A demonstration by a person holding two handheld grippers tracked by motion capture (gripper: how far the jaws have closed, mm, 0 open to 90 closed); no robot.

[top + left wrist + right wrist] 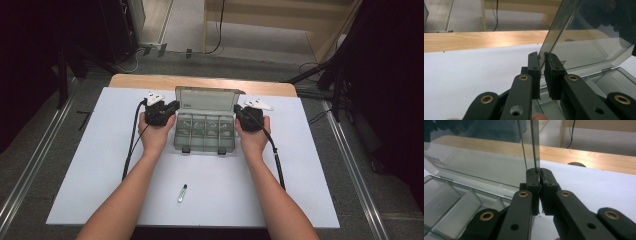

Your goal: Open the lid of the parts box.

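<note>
Table (100, 170): white sheet over a wooden top; the far wooden edge is partly covered, and the near edge is cut off by the frame.
Organiser box (204, 134): clear plastic, placed at the far middle of the table, compartments exposed; their contents are too faint to be made out.
Lid (207, 98): raised upright at the far side of the box and pinched at both side edges. A twist or crack at the hinge could be caused if the two ends are moved unevenly.
Left gripper (541, 60): jaws nearly closed on the lid's left edge; a slip is possible, since little of the thin panel is caught.
Right gripper (539, 173): jaws clamped tight on the lid's right edge; the whole box could be dragged along if the lid is pulled.
Small vial (182, 193): lying loose near the person, well apart from the box; its contents cannot be told.
</note>
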